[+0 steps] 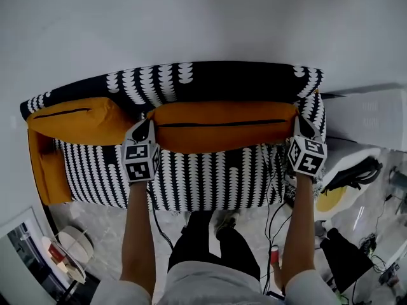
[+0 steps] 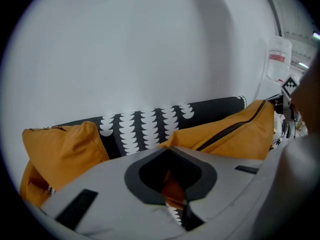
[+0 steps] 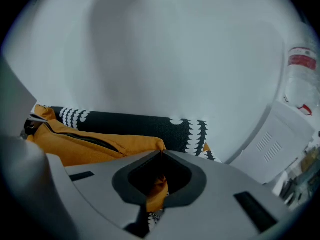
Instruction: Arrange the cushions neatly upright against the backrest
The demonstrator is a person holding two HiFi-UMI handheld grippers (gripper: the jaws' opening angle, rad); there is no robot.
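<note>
Orange fabric is pinched in both tongs. The left tongs [image 2: 175, 191] are all but closed on the left corner of the long orange cushion [image 1: 222, 129], and the right tongs [image 3: 156, 186] are closed likewise on its right corner. The cushion spans between them, dark zip uppermost, over the seat and just in front of the backrest [image 1: 216, 78] of the patterned sofa [image 1: 203, 180]. A second orange cushion [image 1: 73, 119] sits at the sofa's left end, just beside it.

Judgement: placing is in hand. Both corners should be level and the lower edge seated into the seat-backrest angle. Both grips should release together, and only once the cushion stands unaided.
</note>
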